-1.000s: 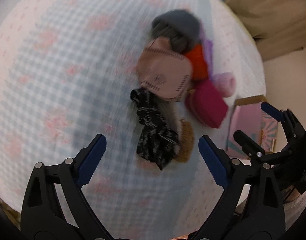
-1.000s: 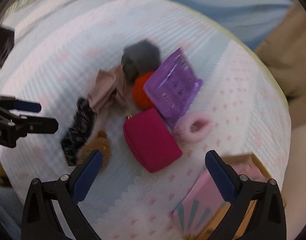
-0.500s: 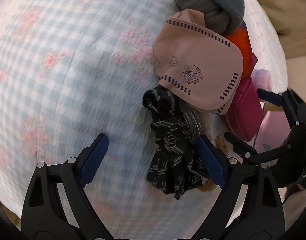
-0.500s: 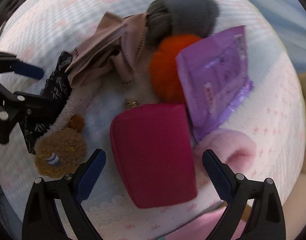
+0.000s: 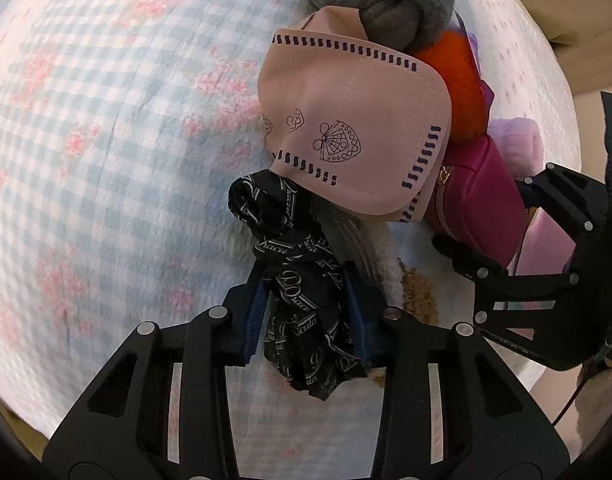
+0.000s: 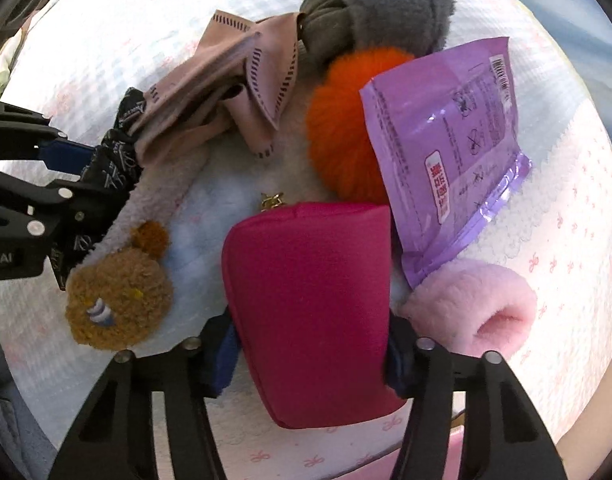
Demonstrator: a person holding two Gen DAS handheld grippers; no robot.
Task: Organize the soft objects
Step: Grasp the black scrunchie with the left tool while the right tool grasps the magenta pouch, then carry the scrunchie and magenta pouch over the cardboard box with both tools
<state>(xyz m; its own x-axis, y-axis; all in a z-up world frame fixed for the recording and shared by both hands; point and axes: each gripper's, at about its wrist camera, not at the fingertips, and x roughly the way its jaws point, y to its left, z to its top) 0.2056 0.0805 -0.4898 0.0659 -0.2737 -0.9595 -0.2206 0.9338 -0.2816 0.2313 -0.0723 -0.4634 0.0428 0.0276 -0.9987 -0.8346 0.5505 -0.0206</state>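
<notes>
pinching the black printed scarf (image 5: 306, 280), the left tongs (image 5: 307, 312) point steeply down at the bedspread (image 5: 106, 140), blue pads squeezed in on either side of the bunched cloth (it bulges out above and below the pads). the scarf's upper end is tucked under the edge of a pink face mask (image 5: 353, 128), which lies partly over a grey knotted plush (image 5: 381, 4) at the top of the pile. an orange pom-pom (image 6: 341, 120) sits just beside the grey plush, touching it.

the right tongs (image 6: 309, 356) straddle a magenta pouch (image 6: 309, 304), and their jaws are closing; both blue pads sit against the pouch's sides. the pouch rests on the bedspread with its gold zip pull (image 6: 272, 200) at the far end. a purple packet (image 6: 445, 152) leans over the pom-pom and overlaps the pouch's upper right corner, its lower end lying on a pink fluffy ring (image 6: 473, 308) just right of the pouch. left of the pouch, apart from it, lies a brown bear head (image 6: 118, 296) on a strip of white fleece (image 6: 162, 196). the fleece runs up under the mask.

the bedspread is blue-and-white check with pink flowers under the left side of the pile, and white with small pink bows toward the right. all the soft things sit bunched together in one heap.
</notes>
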